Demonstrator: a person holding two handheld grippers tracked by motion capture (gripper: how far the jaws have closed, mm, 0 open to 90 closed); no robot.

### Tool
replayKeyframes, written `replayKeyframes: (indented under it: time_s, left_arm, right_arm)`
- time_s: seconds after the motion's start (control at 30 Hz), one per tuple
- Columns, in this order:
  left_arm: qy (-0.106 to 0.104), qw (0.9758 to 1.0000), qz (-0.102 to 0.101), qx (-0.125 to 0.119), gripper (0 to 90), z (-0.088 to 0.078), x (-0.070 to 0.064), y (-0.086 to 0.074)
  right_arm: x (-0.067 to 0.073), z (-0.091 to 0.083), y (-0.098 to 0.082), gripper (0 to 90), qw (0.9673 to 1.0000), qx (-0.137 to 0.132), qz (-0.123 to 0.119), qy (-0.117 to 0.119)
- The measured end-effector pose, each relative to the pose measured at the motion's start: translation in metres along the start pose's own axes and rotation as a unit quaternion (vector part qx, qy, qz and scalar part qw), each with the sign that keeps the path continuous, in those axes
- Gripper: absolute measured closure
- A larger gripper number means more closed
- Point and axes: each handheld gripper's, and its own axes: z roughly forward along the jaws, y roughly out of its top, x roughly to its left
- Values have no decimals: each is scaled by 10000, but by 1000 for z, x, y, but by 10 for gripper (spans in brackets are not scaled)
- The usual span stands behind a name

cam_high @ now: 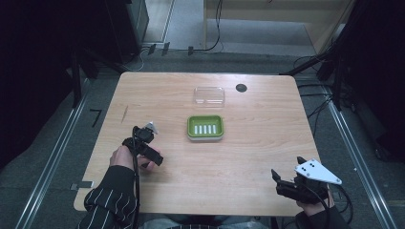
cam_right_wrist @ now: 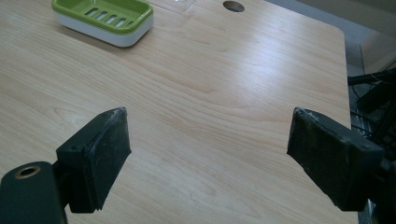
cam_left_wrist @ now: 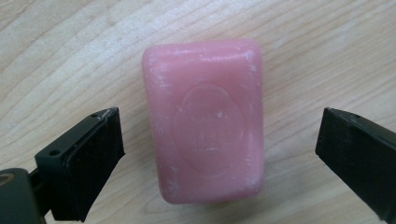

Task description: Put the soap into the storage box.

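Hovering left gripper [cam_left_wrist: 219,140] over pink soap bar [cam_left_wrist: 204,120] near tabletop's left edge, jaws gaping wide, straddling bar, gripping nothing. Right gripper [cam_right_wrist: 208,154] idling wide open, empty, at front right corner. Next move probably: lowering, closing on soap, carrying toward green soap dish [cam_high: 205,127].

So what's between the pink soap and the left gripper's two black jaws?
Bare wood of the table: in the left gripper view, the pink soap lies between the open hand-held gripper jaws, touching neither.

Waxy soap on pale wood
The pink soap [cam_left_wrist: 204,122] looks matt and scuffed white; the tabletop [cam_left_wrist: 70,56] is smooth grained wood; the dish [cam_high: 205,127] is glossy green plastic.
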Motion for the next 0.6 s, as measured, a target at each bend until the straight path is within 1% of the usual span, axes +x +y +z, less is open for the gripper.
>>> replayKeyframes:
  time_s: [0.03, 0.1, 0.23, 0.27, 0.3, 0.37, 0.47, 0.53, 0.57, 0.6]
  left_arm:
    - [20, 10000, -24, -35, 47, 1, 0, 0]
    - [20, 10000, -33, -27, 57, 1, 0, 0]
    - [63, 10000, -62, 47, 75, 5, 1, 1]
    - [82, 9999, -92, 56, 96, 6, 2, 1]
    - [86, 9999, -93, 29, 141, 6, 2, 1]
    - [83, 9999, -105, 51, 146, 6, 2, 1]
    - [41, 10000, -70, 57, 174, 7, 2, 1]
    - [56, 10000, -51, 65, 195, 8, 1, 1]
    - [23, 10000, -52, 65, 195, 8, 1, 1]
    - [41, 9999, -31, 86, 226, 8, 1, 1]
  right_arm:
    - [0, 0, 0, 135, 10000, -1, -1, 6]
    - [0, 0, 0, 135, 10000, 0, -3, 9]
    - [0, 0, 0, 135, 10000, -3, -4, 4]
    - [0, 0, 0, 135, 10000, -8, 3, -2]
    - [0, 0, 0, 135, 10000, -7, 5, -2]
    - [0, 0, 0, 135, 10000, -6, 5, -5]
    - [0, 0, 0, 135, 10000, -9, 5, -10]
    - [-1, -1, 0, 135, 10000, -9, 6, -9]
    - [-1, -1, 0, 135, 10000, -7, 4, -10]
    - [0, -1, 0, 135, 10000, -7, 9, -11]
